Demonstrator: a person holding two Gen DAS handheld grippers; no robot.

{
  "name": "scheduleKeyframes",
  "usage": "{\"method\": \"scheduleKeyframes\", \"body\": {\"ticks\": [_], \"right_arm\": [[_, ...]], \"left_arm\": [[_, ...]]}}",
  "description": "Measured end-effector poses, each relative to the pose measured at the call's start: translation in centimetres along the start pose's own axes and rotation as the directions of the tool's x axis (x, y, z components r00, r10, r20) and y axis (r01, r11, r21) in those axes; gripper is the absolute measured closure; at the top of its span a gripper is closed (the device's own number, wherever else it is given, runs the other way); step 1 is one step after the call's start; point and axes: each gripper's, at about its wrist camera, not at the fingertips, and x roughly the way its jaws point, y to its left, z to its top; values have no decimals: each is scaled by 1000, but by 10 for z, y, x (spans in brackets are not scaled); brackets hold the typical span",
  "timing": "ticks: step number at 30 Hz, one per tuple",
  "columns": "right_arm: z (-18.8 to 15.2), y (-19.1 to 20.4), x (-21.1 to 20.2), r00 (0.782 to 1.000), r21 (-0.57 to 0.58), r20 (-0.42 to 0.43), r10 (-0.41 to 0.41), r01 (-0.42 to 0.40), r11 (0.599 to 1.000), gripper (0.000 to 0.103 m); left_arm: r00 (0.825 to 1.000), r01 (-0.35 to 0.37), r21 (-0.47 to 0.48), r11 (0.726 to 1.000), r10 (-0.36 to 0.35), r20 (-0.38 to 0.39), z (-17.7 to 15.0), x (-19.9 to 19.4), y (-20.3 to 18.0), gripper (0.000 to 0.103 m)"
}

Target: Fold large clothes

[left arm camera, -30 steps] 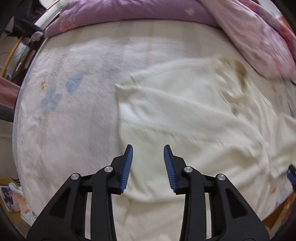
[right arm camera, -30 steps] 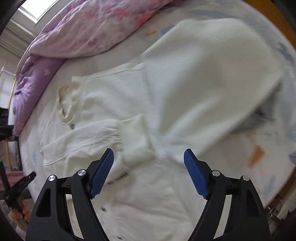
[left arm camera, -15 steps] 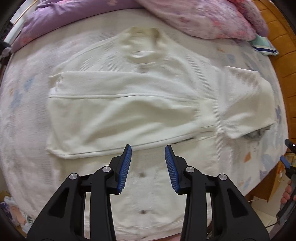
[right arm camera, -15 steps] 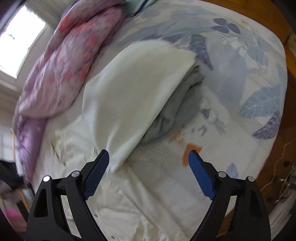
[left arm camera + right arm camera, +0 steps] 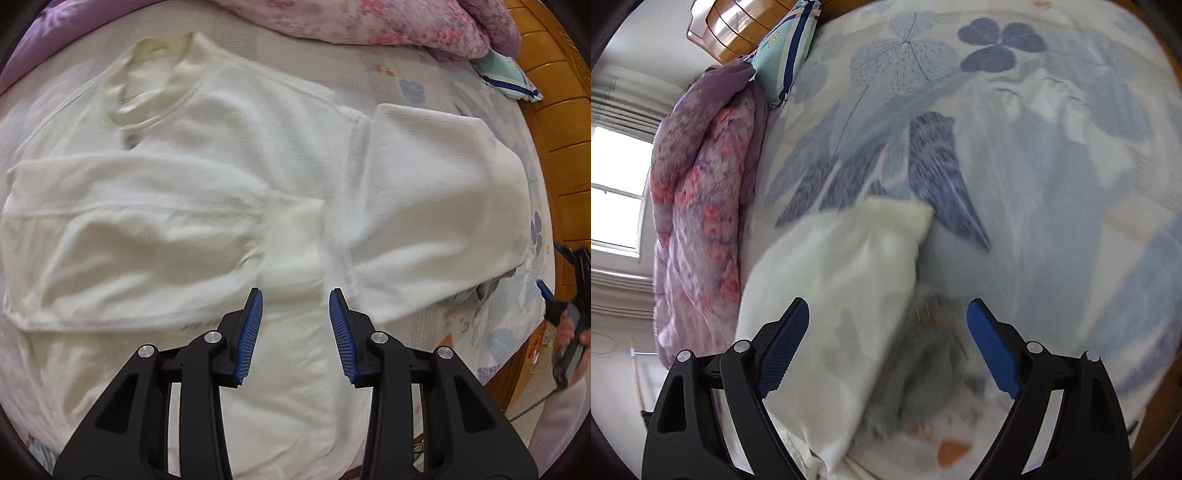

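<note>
Cream sweater (image 5: pixel 229 192) lies spread front-up on the bed (image 5: pixel 417 88), one sleeve already folded across the chest; the other sleeve (image 5: pixel 846 280) sticks out sideways, still unfolded. Over the last second both views have swung from the folded side across to this far sleeve. Left hand-held gripper (image 5: pixel 295 328) hangs partly open and empty above the cuff; right hand-held gripper (image 5: pixel 886 350), wider than a second ago, stands empty over that sleeve — likely the next fold.
</note>
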Motion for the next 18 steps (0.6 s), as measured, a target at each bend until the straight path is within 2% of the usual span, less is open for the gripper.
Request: {"method": "scheduleKeyframes", "body": {"ticks": [3, 6, 8, 11, 14, 16, 18], "right_arm": [[26, -12, 29, 999, 49, -38, 4, -2, 999, 19], [44, -28, 66, 992, 104, -90, 84, -74, 992, 19], [50, -44, 93, 985, 200, -143, 100, -70, 977, 21], [56, -56, 106, 976, 285, -107, 191, -154, 946, 22], [57, -63, 102, 952, 342, -44, 303, -271, 900, 66], [57, -62, 99, 951, 329, -61, 303, -267, 906, 76], [57, -57, 96, 939, 324, -78, 334, -293, 900, 87]], "left_arm": [[1000, 18, -7, 1000, -18, -9, 17, 19, -8, 64], [999, 47, -22, 999, -48, -19, 29, 30, -10, 64], [996, 79, -37, 996, -80, -25, 36, 36, -10, 64], [996, 84, -34, 996, -85, -31, 43, 45, -12, 64], [996, 80, -28, 996, -81, -45, 47, 54, -11, 64], [993, 104, -41, 994, -106, -49, 49, 57, -9, 64], [992, 116, -54, 992, -119, -51, 49, 61, -6, 64]]}}
